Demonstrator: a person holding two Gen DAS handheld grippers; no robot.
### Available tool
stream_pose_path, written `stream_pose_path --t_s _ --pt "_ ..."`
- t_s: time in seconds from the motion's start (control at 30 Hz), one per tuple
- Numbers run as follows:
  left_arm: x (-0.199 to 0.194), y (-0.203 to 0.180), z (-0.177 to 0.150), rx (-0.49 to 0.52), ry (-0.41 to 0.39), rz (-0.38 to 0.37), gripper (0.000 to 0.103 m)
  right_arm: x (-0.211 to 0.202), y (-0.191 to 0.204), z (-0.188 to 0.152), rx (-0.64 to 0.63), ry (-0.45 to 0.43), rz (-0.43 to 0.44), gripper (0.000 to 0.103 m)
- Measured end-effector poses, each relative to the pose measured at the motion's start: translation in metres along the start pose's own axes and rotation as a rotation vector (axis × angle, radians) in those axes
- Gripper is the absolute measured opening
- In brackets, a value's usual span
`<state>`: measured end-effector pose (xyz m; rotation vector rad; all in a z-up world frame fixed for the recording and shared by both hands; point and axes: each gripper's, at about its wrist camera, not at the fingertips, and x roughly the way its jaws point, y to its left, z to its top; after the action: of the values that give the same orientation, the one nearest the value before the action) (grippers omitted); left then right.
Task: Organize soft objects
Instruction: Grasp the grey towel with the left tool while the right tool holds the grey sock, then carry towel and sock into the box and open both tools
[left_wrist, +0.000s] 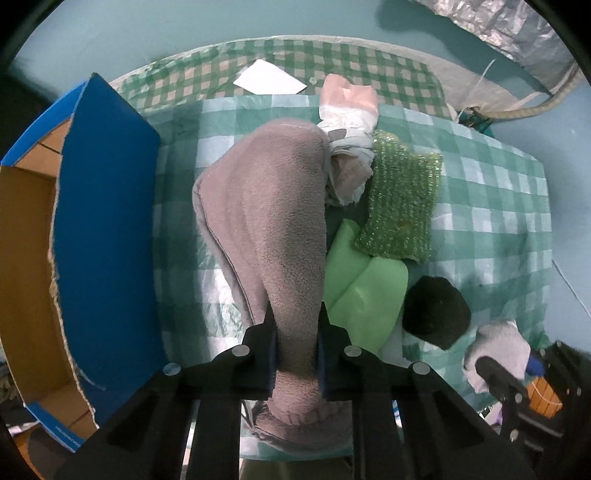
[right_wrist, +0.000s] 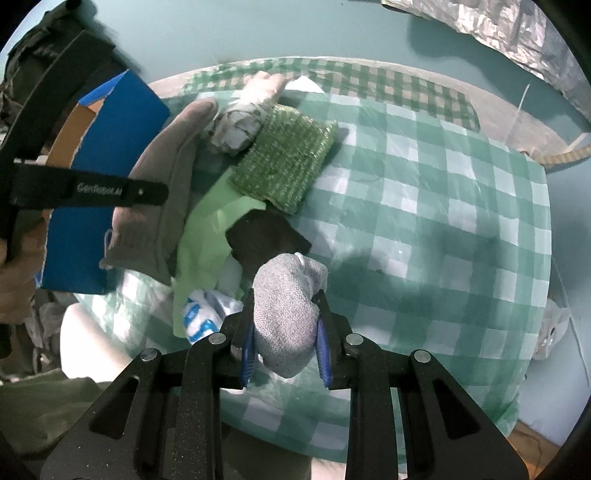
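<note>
**Two Claws, Two Cloths: Sorting Under Way on a Checked Table**

Left wrist view: the left gripper is pinching one end of a grey-brown towel at lower centre, jaws drawn narrow with the fabric bunched between the blue pads. The towel is trailing up the middle of the frame across the checked cloth; it looks light, limp and fuzzy, so it is likely hanging and swinging rather than holding a shape, and a grip on a gathered fold should be surer than one on a single edge. A blue box is standing open at the left. To the towel's right are lying a white rag, a glittery green scrubber, a pale green sheet and a dark pad.

Right wrist view: the right gripper is clamping a small grey woven cloth at lower centre, jaws narrow, the cloth bulging above the pads. It appears soft and squashable, unlikely to slip. The towel is hanging at centre left, in front of the box, under the other gripper's black frame.
</note>
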<state>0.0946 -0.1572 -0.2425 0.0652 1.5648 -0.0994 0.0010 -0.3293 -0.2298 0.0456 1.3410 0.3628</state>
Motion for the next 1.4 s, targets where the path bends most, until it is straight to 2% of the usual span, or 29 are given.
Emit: stream_pose_path --t_s 0.33,0.9,1.17,1.4 --pt "-0.032 0.012 -0.017 0.061 -0.063 -0.008 0.016 -0.015 0.022 0.015 -0.022 -0.023 0.008 0.025" --pt "-0.111 0.045 -0.052 0.126 -0.229 -0.003 0.016 -0.050 0.071 0.052 -0.096 -0.068 0.008 0.025" --pt "-0.138 0.073 -0.070 0.080 -0.286 0.024 0.016 -0.057 0.111 0.075 -0.168 -0.082 0.032 0.025" --pt "-0.145 0.102 -0.085 0.023 -0.306 0.058 0.016 -0.055 0.149 0.092 -0.234 -0.089 0.059 0.025"
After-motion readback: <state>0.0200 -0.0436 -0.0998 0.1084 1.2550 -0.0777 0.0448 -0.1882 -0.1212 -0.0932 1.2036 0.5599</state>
